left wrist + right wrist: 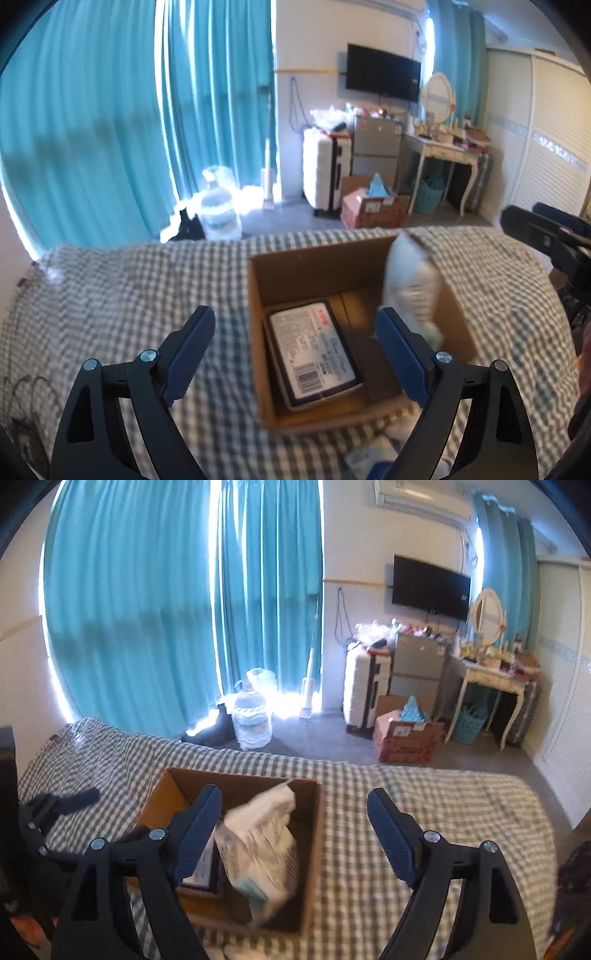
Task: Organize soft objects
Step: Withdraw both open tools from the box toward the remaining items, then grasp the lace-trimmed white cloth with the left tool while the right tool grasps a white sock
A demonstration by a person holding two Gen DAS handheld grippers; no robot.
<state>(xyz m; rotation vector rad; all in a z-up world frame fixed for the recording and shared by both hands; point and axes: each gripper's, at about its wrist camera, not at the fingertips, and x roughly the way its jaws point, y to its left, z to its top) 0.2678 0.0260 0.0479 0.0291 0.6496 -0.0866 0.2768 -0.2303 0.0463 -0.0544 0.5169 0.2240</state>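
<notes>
An open cardboard box (295, 266) stands on the checked bed; it also shows in the right wrist view (314, 834). A flat dark pack with a white label (314, 354) lies on its floor. A white soft pack (413, 280), blurred, is in the box's right side, also in the right wrist view (258, 845), free of both grippers. My left gripper (295, 354) is open above the box's near side. My right gripper (295, 834) is open and empty above the box; it shows at the left wrist view's right edge (543, 236).
The checked bedspread (129, 295) surrounds the box. A blue-white soft pack (369, 456) lies on the bed near the box's front. Beyond the bed are a water jug (251, 716), suitcase (364, 690), floor boxes (406, 738) and a dressing table (491, 683).
</notes>
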